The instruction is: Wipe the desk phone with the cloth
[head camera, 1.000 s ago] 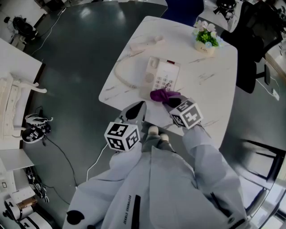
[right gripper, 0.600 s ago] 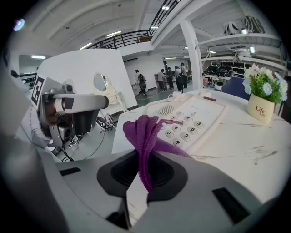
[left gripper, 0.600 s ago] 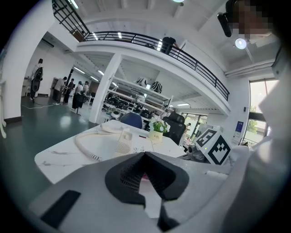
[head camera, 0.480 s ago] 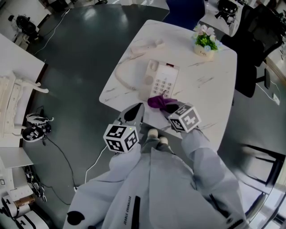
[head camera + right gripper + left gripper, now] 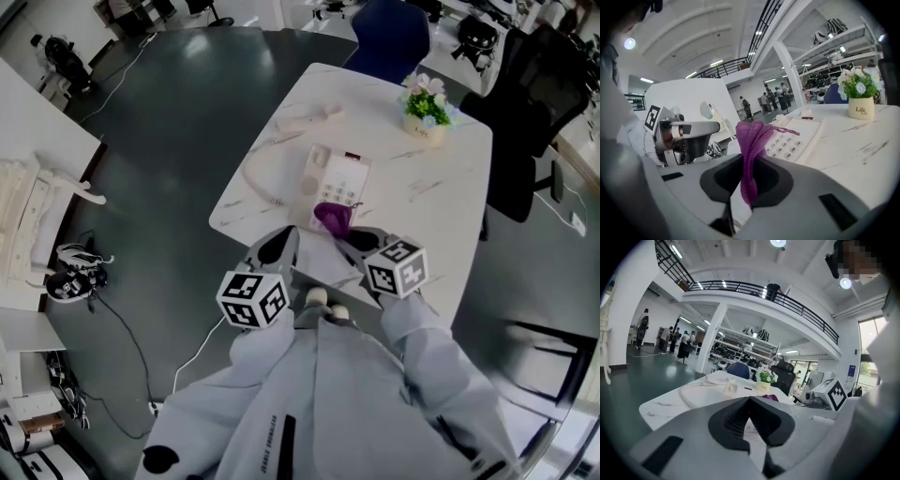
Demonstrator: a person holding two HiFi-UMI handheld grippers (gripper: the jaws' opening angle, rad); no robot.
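The white desk phone [image 5: 336,178] lies on the marble table [image 5: 441,187], its handset [image 5: 309,117] off the cradle farther back and joined by a looping cord [image 5: 255,176]. My right gripper [image 5: 349,234] is shut on a purple cloth [image 5: 332,217], which hangs at the phone's near edge. In the right gripper view the cloth [image 5: 751,140] rises out of the closed jaws, with the phone's keypad [image 5: 790,143] just beyond. My left gripper [image 5: 278,249] hovers at the table's near-left edge, shut with nothing in it; its jaws [image 5: 750,401] meet in its own view.
A small flower pot [image 5: 424,103] stands at the table's far right. A blue chair [image 5: 389,37] and a black chair [image 5: 539,103] flank the far side. Cables [image 5: 122,328] trail over the dark floor at the left, by white furniture [image 5: 37,216].
My right gripper has drawn back slightly toward the table's near edge with the cloth still in it. The left gripper has hardly moved.
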